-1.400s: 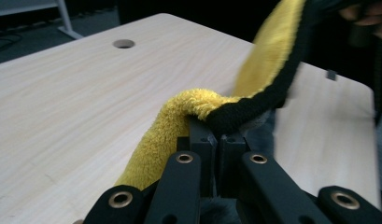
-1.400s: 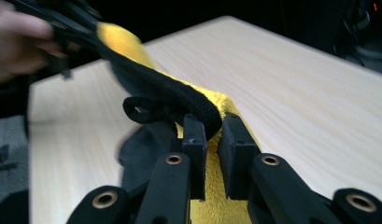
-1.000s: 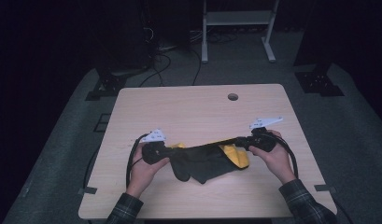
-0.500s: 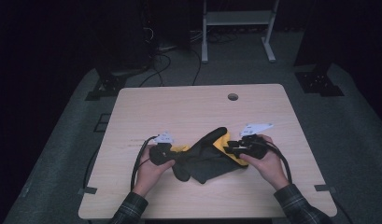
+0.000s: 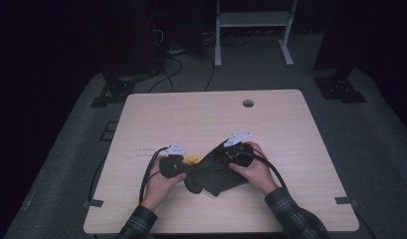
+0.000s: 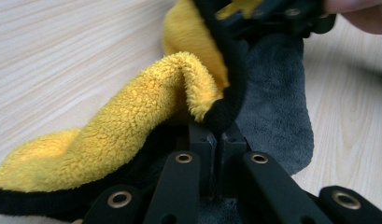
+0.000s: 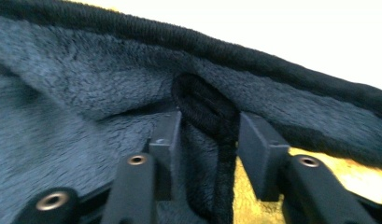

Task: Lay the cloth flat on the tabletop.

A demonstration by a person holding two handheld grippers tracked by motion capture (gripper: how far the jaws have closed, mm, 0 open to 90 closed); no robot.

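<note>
High view shows a half-done fold: the cloth [image 5: 218,172], grey on one face and yellow on the other, lies bunched near the counter's [image 5: 201,119] front edge, one side already brought over toward the middle, with flattening and squaring left to do. The left tool [image 6: 215,135] is clamped tight on the black hem at the cloth's left end. The right tool [image 7: 205,140] has just been opening; its jaws stand partly apart, the hem loose between them.
</note>
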